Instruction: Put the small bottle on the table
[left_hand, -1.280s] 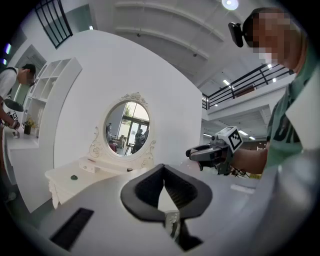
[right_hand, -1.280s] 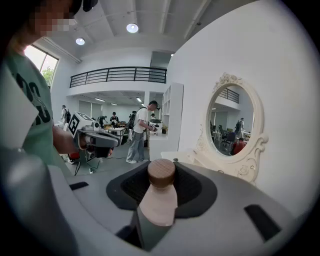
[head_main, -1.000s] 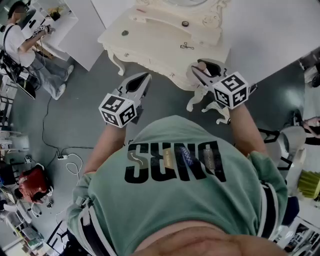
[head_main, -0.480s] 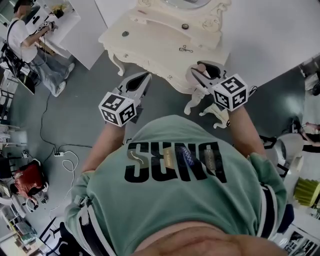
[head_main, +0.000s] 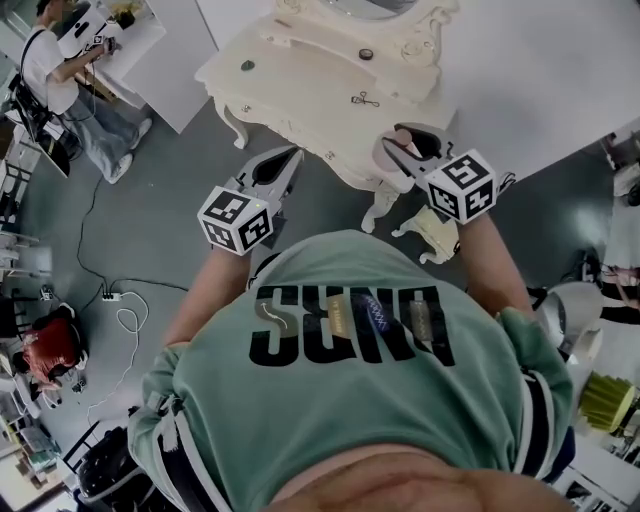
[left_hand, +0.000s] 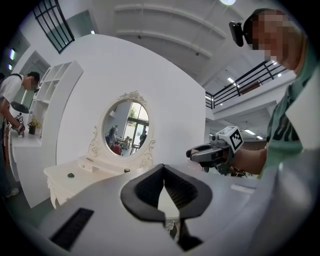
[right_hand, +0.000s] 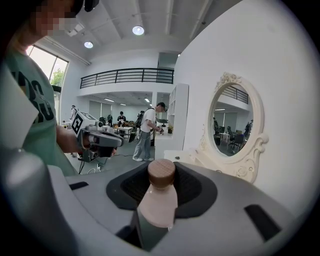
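Note:
A small pinkish bottle (right_hand: 157, 204) with a wooden cap stands upright between the pads of my right gripper (right_hand: 162, 185), which is shut on it. In the head view the bottle (head_main: 407, 141) hangs in the right gripper (head_main: 405, 150) just off the front edge of the cream dressing table (head_main: 300, 85). My left gripper (head_main: 283, 162) is held over the grey floor to the left of that. In its own view the left gripper (left_hand: 164, 175) is shut and holds nothing. The oval mirror (right_hand: 232, 125) rises behind the tabletop.
Small dark items (head_main: 247, 66) and a scissor-like thing (head_main: 362, 98) lie on the tabletop. A person (head_main: 55, 75) works at a white desk far left. A cable and power strip (head_main: 110, 296) lie on the floor. A white wall stands behind the table.
Both grippers keep their pose in front of the person. The floor and dressing table have slid slightly in the head view as the person moved. The bottle stays gripped.

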